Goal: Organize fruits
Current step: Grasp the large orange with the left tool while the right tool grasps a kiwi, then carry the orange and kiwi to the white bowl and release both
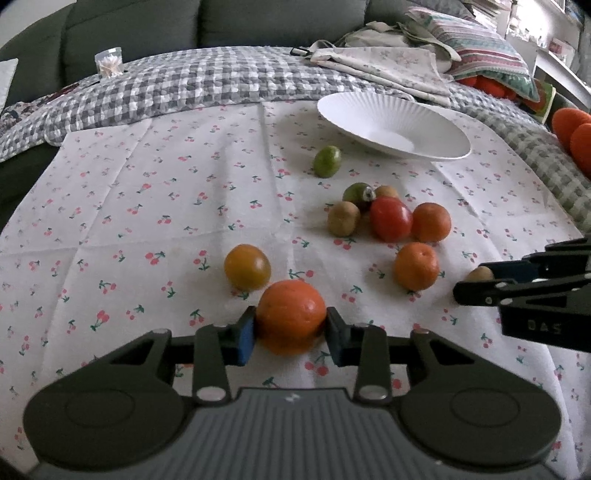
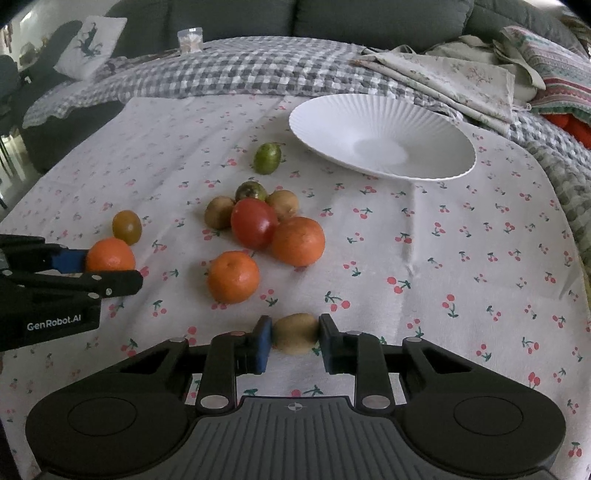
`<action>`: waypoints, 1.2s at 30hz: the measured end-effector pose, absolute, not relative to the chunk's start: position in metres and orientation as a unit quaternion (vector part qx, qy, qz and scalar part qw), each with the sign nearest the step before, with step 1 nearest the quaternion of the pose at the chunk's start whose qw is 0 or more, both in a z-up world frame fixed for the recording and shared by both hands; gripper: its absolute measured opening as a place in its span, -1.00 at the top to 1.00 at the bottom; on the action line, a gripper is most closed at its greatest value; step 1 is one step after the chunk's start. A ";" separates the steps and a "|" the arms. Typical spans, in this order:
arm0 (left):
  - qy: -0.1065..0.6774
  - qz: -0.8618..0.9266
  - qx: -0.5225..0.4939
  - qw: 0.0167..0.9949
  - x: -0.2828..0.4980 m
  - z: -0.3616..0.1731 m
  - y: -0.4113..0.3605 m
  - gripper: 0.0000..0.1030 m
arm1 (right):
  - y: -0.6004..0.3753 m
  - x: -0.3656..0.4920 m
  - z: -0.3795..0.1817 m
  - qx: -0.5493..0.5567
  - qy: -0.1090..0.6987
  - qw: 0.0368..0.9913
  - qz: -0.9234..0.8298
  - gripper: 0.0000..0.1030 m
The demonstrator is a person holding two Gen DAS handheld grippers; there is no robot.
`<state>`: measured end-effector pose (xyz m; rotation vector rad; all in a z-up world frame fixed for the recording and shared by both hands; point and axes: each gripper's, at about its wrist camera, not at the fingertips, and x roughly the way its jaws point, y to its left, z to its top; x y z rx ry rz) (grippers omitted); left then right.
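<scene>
Here, a white cloth (image 1: pixel 147 206) printed with small red cherries covers the bench, creased in a grid of fold lines.

Nearest in the left wrist view, the left claw (image 1: pixel 290 334) pinches an orange (image 1: pixel 290 317), its blue pads pressed to the fruit's two sides while the fruit sits on the cloth. Nearest in the right wrist view, the right claw (image 2: pixel 295 338) pinches a brown kiwi (image 2: pixel 295 332) the same way, pads tight against both ends, kiwi low on the cloth.

Just beyond the orange lies a yellow-green tomato (image 1: pixel 246 266). Between the two claws rests a mandarin (image 2: pixel 232 277). Behind it sits a cluster: a second orange (image 2: pixel 298 242) touching a red tomato (image 2: pixel 254 223), with two more kiwis (image 2: pixel 218 212) and a dark green fruit (image 2: pixel 251 191) packed at the back. A lone lime (image 2: pixel 266 158) lies apart, farther on.

Past the lime, toward the right, a ribbed white plate (image 2: pixel 384 122) stands with nothing in it, well apart from both claws.

Beyond the cloth a grey checked blanket (image 2: pixel 236 74) runs across, with folded floral fabric (image 2: pixel 454 81) and a striped cushion (image 1: pixel 487 51) to the right. A small clear jar (image 1: pixel 109 61) stands on the blanket's left. A dark sofa (image 1: pixel 166 22) backs everything.
</scene>
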<state>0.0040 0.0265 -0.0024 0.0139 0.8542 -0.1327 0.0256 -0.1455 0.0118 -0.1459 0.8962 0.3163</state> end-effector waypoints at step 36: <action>0.353 -0.120 0.024 0.928 0.044 0.042 -0.011 0.30 | -0.151 0.070 0.081 -0.074 0.327 0.931 0.147 0.49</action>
